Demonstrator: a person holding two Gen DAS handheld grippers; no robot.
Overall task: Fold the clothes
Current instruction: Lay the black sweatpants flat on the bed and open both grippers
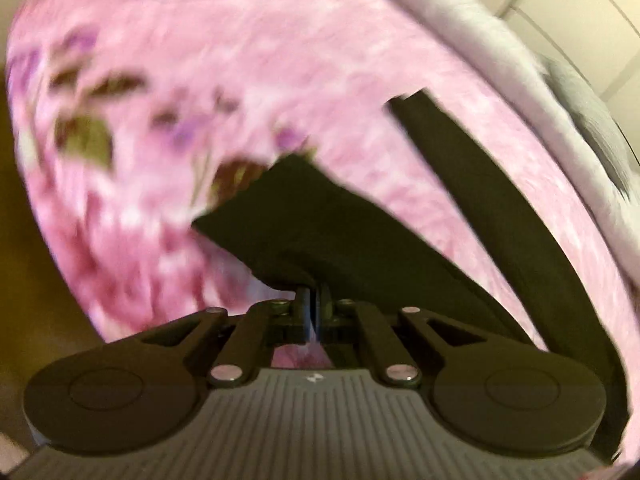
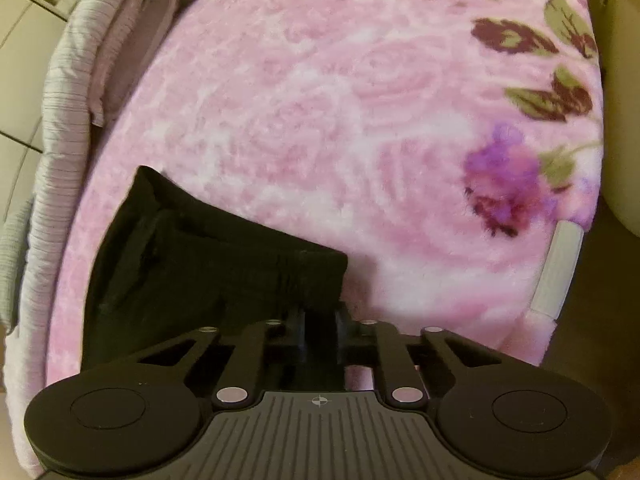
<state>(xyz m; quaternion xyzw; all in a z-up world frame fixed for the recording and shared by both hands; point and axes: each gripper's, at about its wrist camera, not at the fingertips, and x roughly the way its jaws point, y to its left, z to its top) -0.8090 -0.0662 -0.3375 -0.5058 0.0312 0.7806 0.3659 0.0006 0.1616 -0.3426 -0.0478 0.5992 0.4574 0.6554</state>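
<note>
On a bed spread with a pink fleece blanket (image 2: 320,112) printed with roses and purple flowers lies a black garment (image 2: 208,256), the piece to be folded. It rests near the blanket's edge, beside a pale ribbed cloth (image 2: 64,128) bunched along the side. Its gathered, elastic-looking band suggests trousers or shorts, though I cannot say which.

Both claws are pressed together on this garment. The right claw (image 2: 320,320) pinches the gathered band at its corner. The left claw (image 1: 310,300) nips another edge of the same dark cloth (image 1: 328,232), which runs away from it in a long strip across the blanket; that view is smeared with motion blur.

The fabric looks soft, light and limp, likely a knit that will sag and drape between two held points and will not hold a crease by itself. The fuzzy blanket may drag on it a little. Corners and the thicker waistband look like the surest places to hold, since single thin layers could slip free.

Dark on dark, its seams are hard to make out.
</note>
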